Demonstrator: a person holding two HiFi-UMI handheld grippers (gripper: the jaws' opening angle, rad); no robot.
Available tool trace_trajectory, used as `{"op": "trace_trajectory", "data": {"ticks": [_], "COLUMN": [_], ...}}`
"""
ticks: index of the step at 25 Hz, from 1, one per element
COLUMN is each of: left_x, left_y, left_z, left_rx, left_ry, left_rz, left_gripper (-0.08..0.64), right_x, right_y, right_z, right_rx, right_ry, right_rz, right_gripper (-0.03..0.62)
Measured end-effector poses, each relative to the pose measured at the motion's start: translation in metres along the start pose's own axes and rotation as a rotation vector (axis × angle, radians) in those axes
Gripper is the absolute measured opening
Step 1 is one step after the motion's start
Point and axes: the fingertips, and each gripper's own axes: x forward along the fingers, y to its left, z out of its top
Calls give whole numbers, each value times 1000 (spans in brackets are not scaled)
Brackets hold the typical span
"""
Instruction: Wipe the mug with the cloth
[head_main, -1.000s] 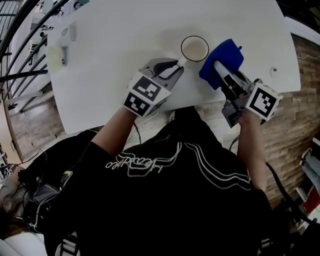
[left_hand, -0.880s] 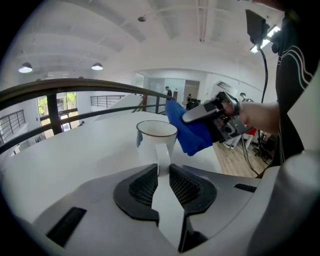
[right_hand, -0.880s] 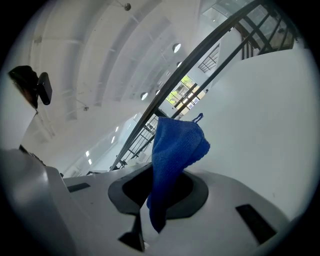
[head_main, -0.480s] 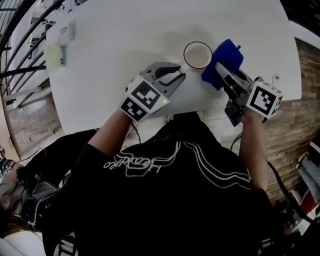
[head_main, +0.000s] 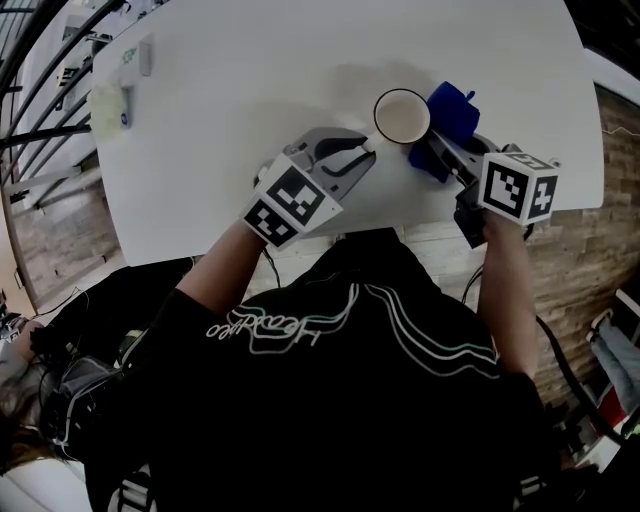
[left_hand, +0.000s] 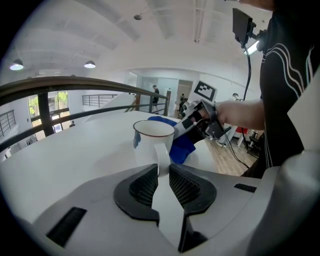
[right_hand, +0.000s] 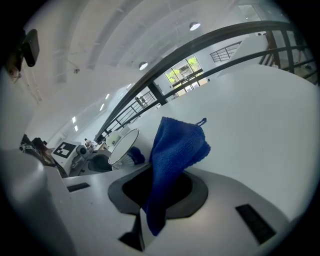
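White enamel mug (head_main: 402, 116) is pinched by its handle (left_hand: 161, 156) in the left tool (head_main: 360, 152) over the counter (head_main: 250, 90). Blue cloth (right_hand: 172, 150), clamped in the right tool (head_main: 445, 155), is pressed against its right side; the handle pinch is shown only in the left gripper view.

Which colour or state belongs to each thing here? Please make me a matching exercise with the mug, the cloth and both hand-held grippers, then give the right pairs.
Things:
1. mug
2. cloth
3. left hand-held gripper
4. right hand-held gripper

Colour or state:
A. shut on the cloth
B. white, with a dark rim
C. blue
D. shut on the mug's handle

Pairs: 1-B, 2-C, 3-D, 4-A
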Motion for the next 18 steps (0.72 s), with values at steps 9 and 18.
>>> {"op": "trace_trajectory", "data": {"ticks": [9, 18], "left_x": [-9, -21], "left_y": [12, 27], "left_z": [-4, -4], "left_rx": [38, 62], "left_ry": [25, 51], "left_rz": [63, 123], "left_gripper": [74, 74], "right_x": [-23, -49], "right_y": [2, 25], "right_z": [10, 36], "right_rx": [7, -22], "right_ry": [-51, -132], "right_rz": [7, 98], "right_gripper": [51, 51]}}
